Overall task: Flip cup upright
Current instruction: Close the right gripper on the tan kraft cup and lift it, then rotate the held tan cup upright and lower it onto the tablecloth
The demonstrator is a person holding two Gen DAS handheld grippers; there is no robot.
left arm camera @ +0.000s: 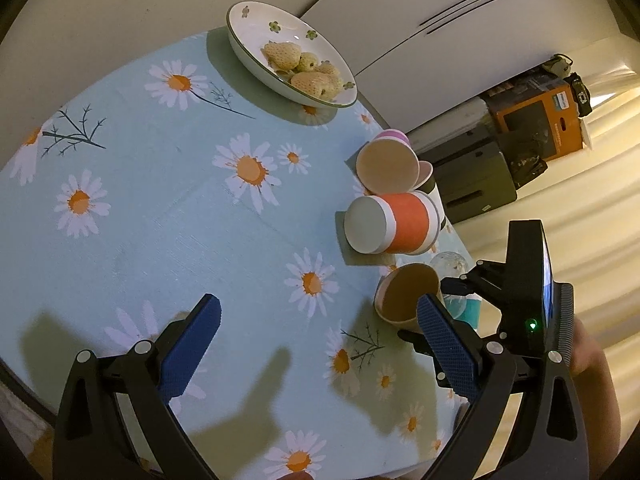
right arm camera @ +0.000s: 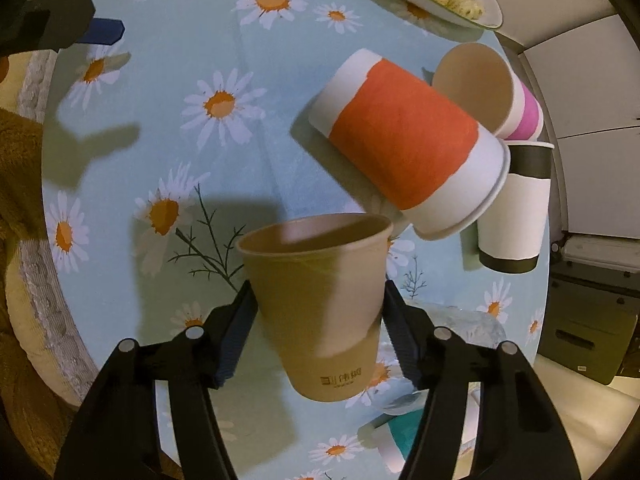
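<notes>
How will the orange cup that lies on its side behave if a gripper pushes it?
The orange cup lies on its side, so it would probably roll, curving because it tapers. It looks like thin paper, likely light and easy to dent. It seems to touch the pink cup, so a push may shift that too.

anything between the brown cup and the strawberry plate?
Yes. In the right wrist view, the orange cup lies on its side between the brown cup and the plate.

Both grippers had black plastic frames with round silver screw heads at the joints. The left gripper (left arm camera: 318,332) carried blue cross-hatched fingers (left arm camera: 192,344); the right gripper (right arm camera: 318,330) had dark ribbed fingers (right arm camera: 236,332). A green light (left arm camera: 531,324) glowed on the right gripper's body.
</notes>
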